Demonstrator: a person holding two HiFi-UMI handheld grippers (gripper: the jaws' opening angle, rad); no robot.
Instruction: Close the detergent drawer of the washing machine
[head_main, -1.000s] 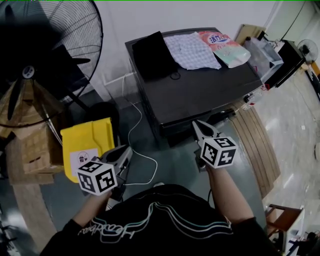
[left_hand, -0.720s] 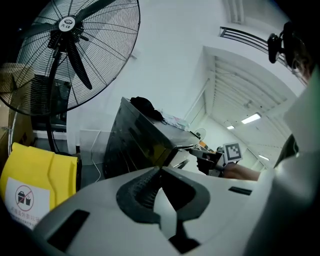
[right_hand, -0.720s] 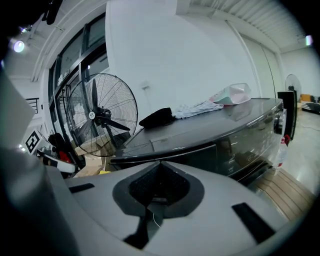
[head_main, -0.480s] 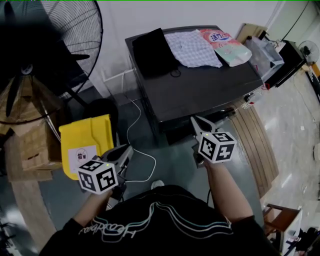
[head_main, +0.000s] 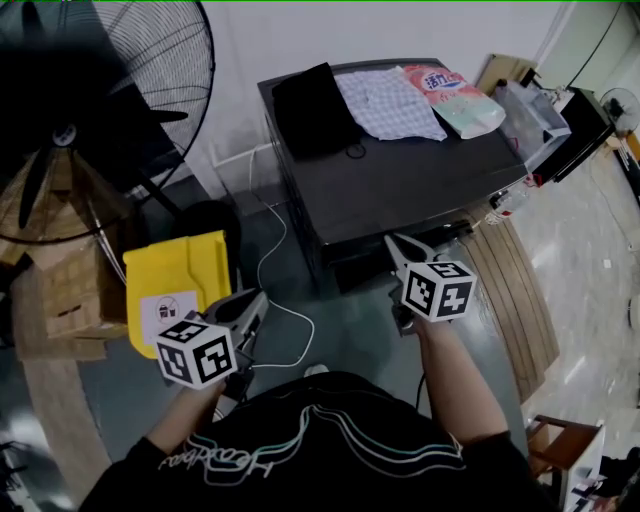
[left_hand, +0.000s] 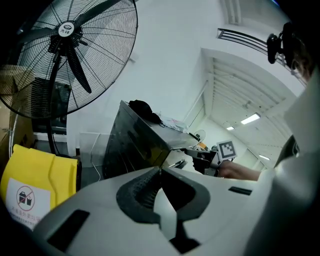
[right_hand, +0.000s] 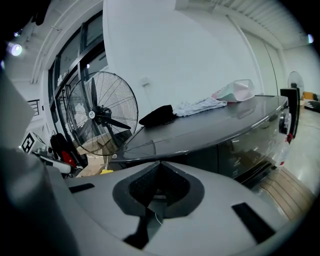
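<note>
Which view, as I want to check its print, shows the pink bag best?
The head view: the pink bag lies face up on the machine, print towards the camera. The right gripper view shows it only side-on and small. In the left gripper view I cannot make it out.

Dark counter (head_main: 420, 195), load along the far edge.
Black cloth (head_main: 310, 108) at the far-left corner, checked cloth (head_main: 388, 102) just beside it along the far edge, pink-and-teal bag (head_main: 455, 98) toward the far-right corner, touching the checked cloth.
</note>
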